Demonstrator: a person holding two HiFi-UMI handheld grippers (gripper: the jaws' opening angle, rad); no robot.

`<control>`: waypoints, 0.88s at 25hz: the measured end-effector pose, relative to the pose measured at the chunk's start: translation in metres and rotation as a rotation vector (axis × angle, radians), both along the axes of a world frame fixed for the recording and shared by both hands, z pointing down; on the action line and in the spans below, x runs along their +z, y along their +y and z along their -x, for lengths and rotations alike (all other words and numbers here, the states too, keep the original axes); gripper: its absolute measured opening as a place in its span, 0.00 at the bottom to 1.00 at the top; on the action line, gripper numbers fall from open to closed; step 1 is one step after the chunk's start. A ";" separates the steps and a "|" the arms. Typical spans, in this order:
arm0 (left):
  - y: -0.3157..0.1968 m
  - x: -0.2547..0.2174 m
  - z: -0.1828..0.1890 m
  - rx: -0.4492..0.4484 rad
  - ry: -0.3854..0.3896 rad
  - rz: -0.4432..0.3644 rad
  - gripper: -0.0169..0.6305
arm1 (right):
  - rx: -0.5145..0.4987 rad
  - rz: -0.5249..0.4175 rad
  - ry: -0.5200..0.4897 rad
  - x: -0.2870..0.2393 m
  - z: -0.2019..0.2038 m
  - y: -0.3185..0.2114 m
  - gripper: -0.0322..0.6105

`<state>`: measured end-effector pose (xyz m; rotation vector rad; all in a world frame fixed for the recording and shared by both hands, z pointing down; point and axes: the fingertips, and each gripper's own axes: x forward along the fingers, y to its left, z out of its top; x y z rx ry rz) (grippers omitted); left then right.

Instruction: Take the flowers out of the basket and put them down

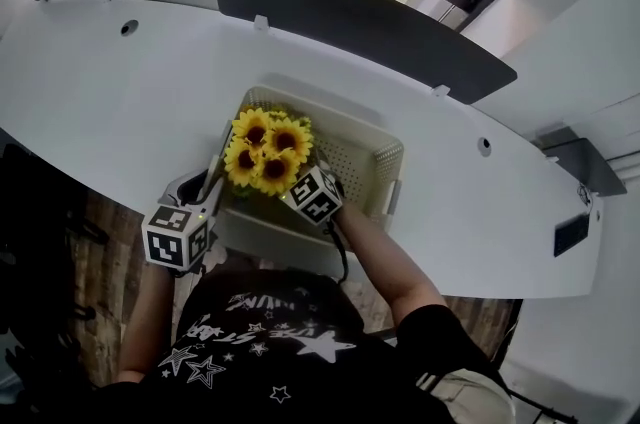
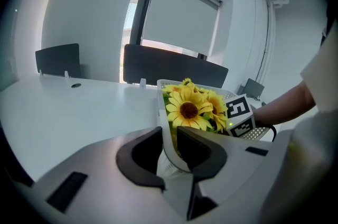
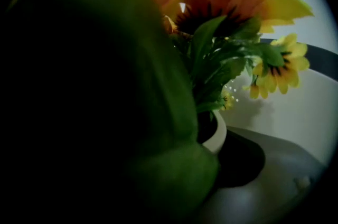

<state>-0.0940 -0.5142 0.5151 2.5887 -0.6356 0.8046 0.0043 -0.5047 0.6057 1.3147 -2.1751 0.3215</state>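
Left gripper (image 2: pixel 170 136): jaws closed down on the wall of the white perforated basket (image 2: pixel 165 112) at its near-left corner, a pad on each side of the wall. Right gripper (image 1: pixel 308 192): inside the basket, nose pushed in under the flowers (image 1: pixel 268 152), jaws spread wide. Its own view is mostly blocked by a green leaf (image 3: pixel 158 85). Only one dark pad shows, with the rim of a white pot (image 3: pixel 219 136) just beside it. The other jaw is hidden behind the leaf, so no clamp visible on pot or stems. The flowers are a yellow sunflower bunch, still in the basket at its left end, heads above the rim. The basket sits at the near edge of the white desk (image 1: pixel 120 102).
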 end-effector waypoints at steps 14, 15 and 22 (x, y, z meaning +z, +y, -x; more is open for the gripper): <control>-0.003 0.001 0.002 -0.034 0.012 0.012 0.14 | 0.031 0.018 -0.030 0.005 0.009 -0.025 0.85; -0.003 0.001 0.003 -0.037 0.016 0.015 0.14 | 0.031 0.019 -0.026 0.006 0.009 -0.025 0.85; -0.001 0.001 0.004 -0.033 0.041 0.006 0.14 | 0.061 0.017 -0.062 -0.009 0.008 -0.023 0.86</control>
